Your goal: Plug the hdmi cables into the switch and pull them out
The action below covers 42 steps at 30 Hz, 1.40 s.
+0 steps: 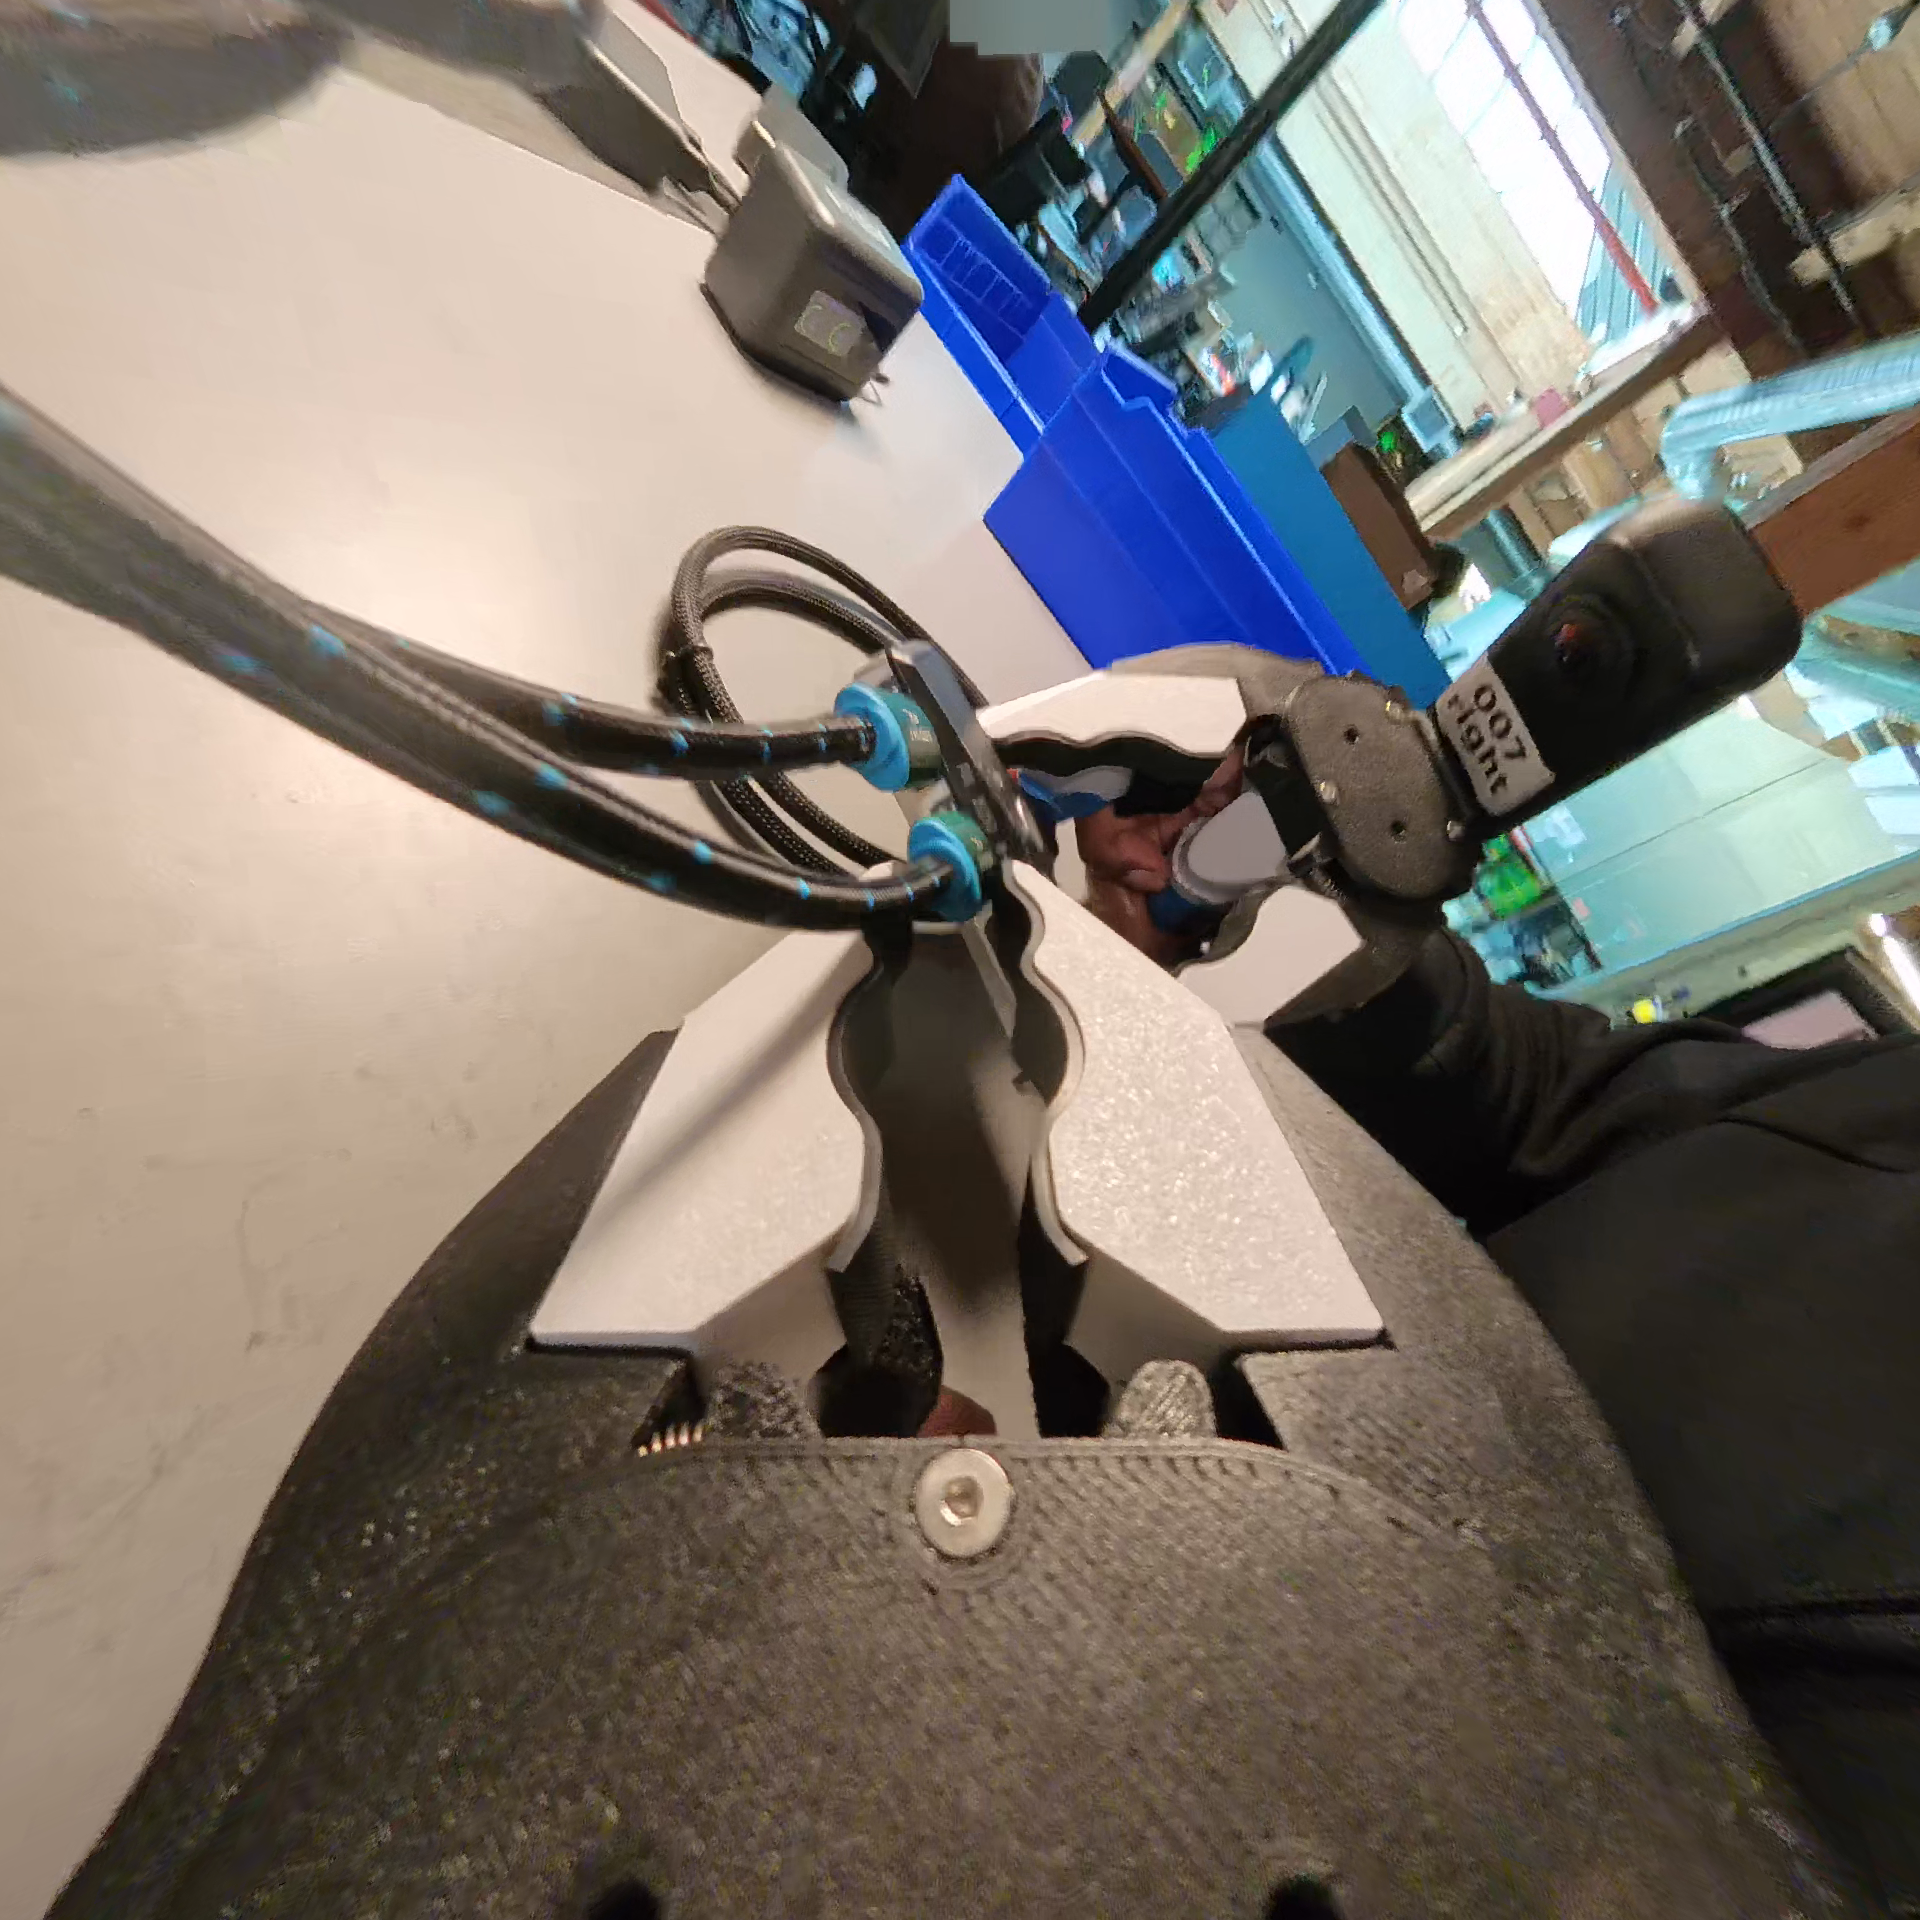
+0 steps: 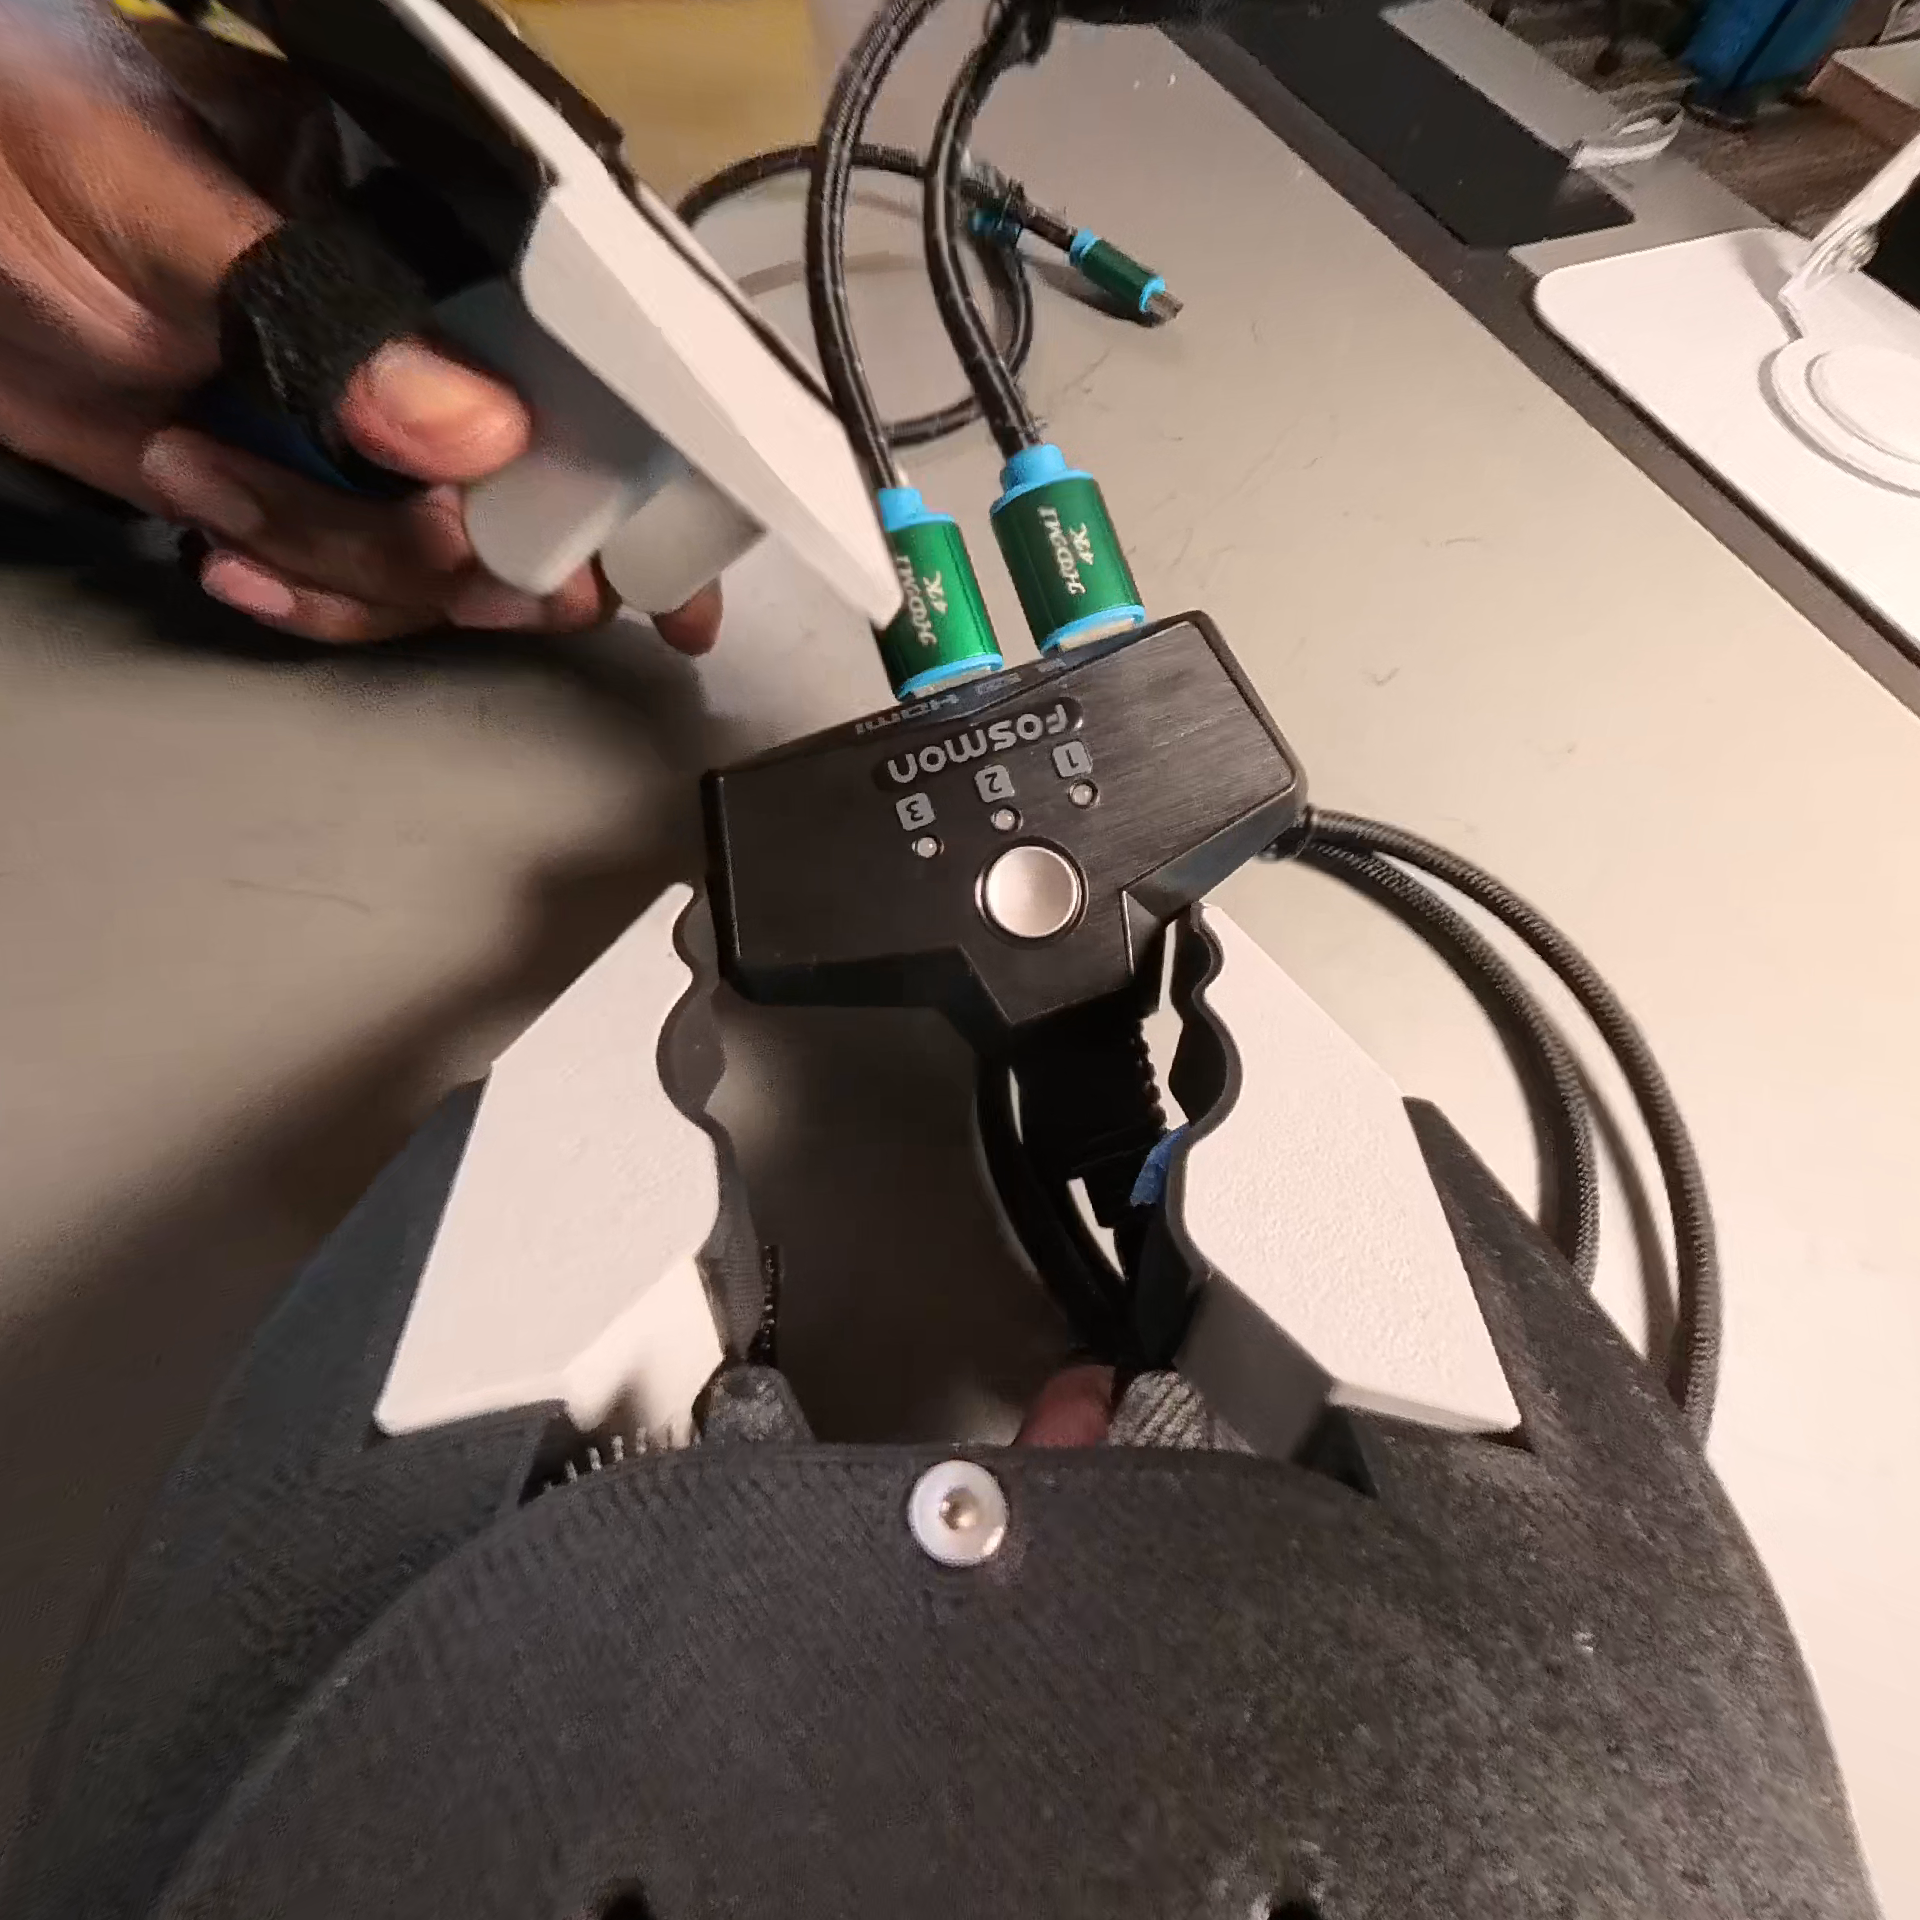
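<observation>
Entry, two plugs in, one out.

Nearest, right wrist view: my right gripper has its fingers spread wide around the black switch. One tip touches the switch's left corner, the other sits in the notch by its neck. I read that as a bracing hold on the body. The switch's own lead runs back between the fingers toward the gripper's base.

Just beyond the right gripper's tips, two green plugs stand in the switch's far edge: the left plug and the right plug. Both look fully seated.

The left gripper comes in from the right gripper's upper left. Its jaws are nearly together, tips at the left plug's blue collar. Motion blur there; I cannot tell whether it is actually clamped on the plug.

Farther ahead, a third plug lies loose on the table, well apart from the switch.

Judgement: either the second insertion is finishing or the pulling out is starting; the frames do not settle which.

Next move, either way: keep the switch pinned, grip the plug body squarely, and move straight along the port axis without twisting.
</observation>
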Motion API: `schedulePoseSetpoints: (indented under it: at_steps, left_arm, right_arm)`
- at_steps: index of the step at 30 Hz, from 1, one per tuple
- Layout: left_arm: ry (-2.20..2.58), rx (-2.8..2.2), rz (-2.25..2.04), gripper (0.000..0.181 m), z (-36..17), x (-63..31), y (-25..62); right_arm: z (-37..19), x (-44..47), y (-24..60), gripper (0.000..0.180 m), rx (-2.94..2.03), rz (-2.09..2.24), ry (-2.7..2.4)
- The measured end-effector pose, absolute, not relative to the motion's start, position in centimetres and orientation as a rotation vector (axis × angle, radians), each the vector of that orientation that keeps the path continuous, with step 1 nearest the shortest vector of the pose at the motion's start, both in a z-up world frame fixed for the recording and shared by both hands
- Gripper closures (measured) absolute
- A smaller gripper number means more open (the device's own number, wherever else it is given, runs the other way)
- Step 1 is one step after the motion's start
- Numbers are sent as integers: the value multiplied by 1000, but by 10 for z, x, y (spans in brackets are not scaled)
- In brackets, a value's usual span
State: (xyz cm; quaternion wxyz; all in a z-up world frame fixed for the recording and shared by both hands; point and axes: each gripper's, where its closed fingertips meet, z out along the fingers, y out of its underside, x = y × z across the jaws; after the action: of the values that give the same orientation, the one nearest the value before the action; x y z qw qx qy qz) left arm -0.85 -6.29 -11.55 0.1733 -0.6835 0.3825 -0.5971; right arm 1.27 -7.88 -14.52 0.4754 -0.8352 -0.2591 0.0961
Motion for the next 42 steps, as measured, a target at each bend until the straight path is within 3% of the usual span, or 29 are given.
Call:
schedulePoseSetpoints:
  at_steps: [6,11,15,18,22,33,37,42]
  left_arm:
    - [1331,-1851,-1455,131,-113,-19,-55]
    - [1170,-1844,-933,129,-102,-74,57]
    - [1051,-1975,-549,129,-128,-142,136]
    - [1054,-2116,-600,132,-156,-153,139]
    - [1173,-2106,-540,172,-172,-152,134]
    - [1570,-1605,-901,174,-116,-115,52]
    - [1668,-1473,-1104,174,-103,-93,-2]
    - [1729,-1391,-1305,174,-98,-67,-57]
  right_arm:
    - [-143,47,-73,91,-2071,174,-505]
    - [-158,72,-70,91,-2168,141,-401]
    - [-164,75,-72,91,-2216,118,-392]
    - [-166,75,-72,91,-2225,97,-410]
    - [-163,73,-73,91,-2205,139,-411]
    - [-112,42,-89,107,-1971,285,-606]
    - [-113,12,-100,108,-1931,406,-690]
    - [-121,-8,-105,125,-1941,447,-737]
